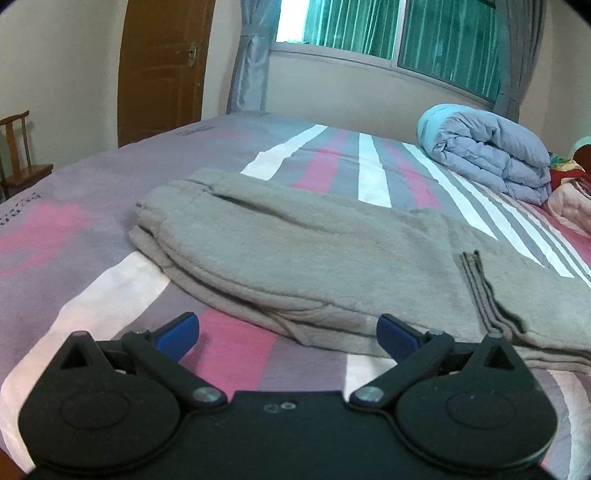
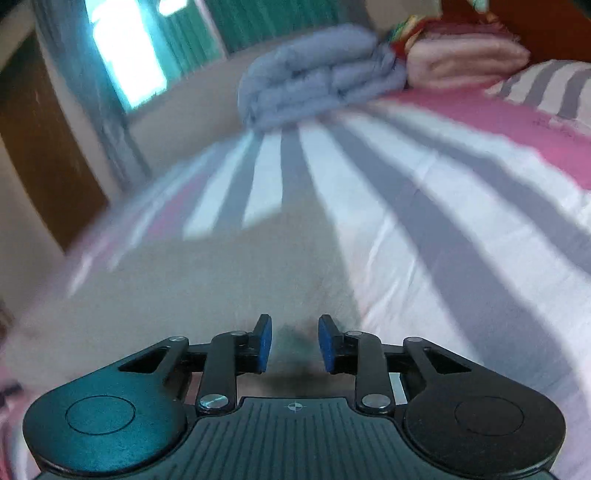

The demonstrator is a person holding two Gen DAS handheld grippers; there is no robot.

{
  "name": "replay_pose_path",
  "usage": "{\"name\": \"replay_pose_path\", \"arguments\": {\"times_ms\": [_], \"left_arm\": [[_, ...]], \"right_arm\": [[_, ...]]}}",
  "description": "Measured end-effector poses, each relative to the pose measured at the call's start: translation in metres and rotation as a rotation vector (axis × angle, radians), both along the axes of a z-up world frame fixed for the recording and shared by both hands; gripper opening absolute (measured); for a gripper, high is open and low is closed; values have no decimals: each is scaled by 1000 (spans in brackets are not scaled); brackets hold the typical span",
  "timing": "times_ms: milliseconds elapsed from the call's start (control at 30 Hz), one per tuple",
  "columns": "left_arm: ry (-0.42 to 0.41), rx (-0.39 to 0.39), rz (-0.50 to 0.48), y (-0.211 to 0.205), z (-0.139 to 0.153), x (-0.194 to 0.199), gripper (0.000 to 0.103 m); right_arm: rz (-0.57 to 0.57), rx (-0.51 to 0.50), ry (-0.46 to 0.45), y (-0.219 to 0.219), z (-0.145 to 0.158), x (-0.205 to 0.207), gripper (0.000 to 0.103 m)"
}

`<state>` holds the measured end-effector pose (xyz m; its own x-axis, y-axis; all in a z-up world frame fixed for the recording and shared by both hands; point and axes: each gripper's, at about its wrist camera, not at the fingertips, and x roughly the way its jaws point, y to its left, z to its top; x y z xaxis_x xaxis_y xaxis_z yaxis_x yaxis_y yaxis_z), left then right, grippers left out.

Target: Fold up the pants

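My left gripper (image 1: 288,336) stands wide open, its two blue pads far from each other, and nothing is between them. It hangs just above the near edge of the pants (image 1: 295,251), and it points a little downward to them. My right gripper (image 2: 295,343) is open only by a narrow gap; the blue pads do not press on anything that I can see, and no cloth is pinched between them. Something dark shows in the gap under the pads, but the picture is too blurred to tell what it is.

The pants are grey-brown and soft, and they lie flat on the bed (image 1: 55,192), already folded along their length, with one layer upon the other. In the left wrist view the rounded, thicker end is at the left and the cloth runs out to the right, where dark stitched lines (image 1: 484,295) mark the fabric. In the right wrist view the same pale cloth lies just in front of the right gripper.

The bed has a sheet with stripes of pink, grey and white. Far behind the pants a blue quilt (image 1: 487,151) is folded, and beside it a pink blanket (image 2: 461,59). A brown door (image 1: 162,66) and a window (image 1: 399,29) with a curtain are in the back.
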<state>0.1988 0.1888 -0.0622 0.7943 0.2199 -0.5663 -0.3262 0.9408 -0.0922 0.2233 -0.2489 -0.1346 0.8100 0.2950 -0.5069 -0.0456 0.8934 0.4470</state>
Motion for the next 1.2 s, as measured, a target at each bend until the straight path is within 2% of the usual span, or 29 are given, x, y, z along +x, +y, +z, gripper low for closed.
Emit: {"name": "replay_pose_path", "arguments": {"times_ms": [67,100,133,167,200,300,367,467,500,533,567,633,700,800,867,1000,1133,1200], "left_arm": [[4,2,-1,-3,0,3,97],[6,1,-3,-4,0,4,97],[7,-1,-2,-5,-1,5,97],[7,-1,5,-6,-1,6,97],[2,0,14,-5,-1,6,97],[-36,8,65,2,0,4,97],[-43,-2,105,9,-2,8,97],[-31,-39,117,14,-5,16,97],[-30,-38,117,13,-5,18,97],[-33,-33,116,12,-5,18,97],[-33,-24,111,11,-5,19,97],[-28,-8,106,10,-6,20,97],[-32,-20,107,12,-6,20,97],[-27,-27,106,12,-8,20,97],[-28,-26,105,11,-8,19,97],[-27,-24,103,11,-7,18,97],[-28,-2,102,11,-5,16,97],[-26,-1,103,11,-5,16,97]], "right_arm": [[-19,9,-103,-4,13,-8,28],[-9,11,-106,-5,14,-7,28],[19,-11,-53,1,7,3,28],[55,-57,59,9,-5,20,28],[65,-78,84,13,-10,26,28],[20,-31,-52,8,13,34,28],[5,-42,-67,10,24,57,28],[1,-87,-26,20,19,106,28],[-6,-143,23,22,9,120,29],[-27,-161,128,22,-6,140,35],[-48,-93,145,10,-15,143,35],[-75,-72,117,6,-11,136,35],[-96,-82,19,11,1,112,35],[43,-30,-98,33,10,69,35],[157,-6,-132,52,12,50,35],[196,-87,-91,101,8,53,35],[254,-115,-71,133,6,84,35],[284,-146,19,152,-3,117,34]]}}
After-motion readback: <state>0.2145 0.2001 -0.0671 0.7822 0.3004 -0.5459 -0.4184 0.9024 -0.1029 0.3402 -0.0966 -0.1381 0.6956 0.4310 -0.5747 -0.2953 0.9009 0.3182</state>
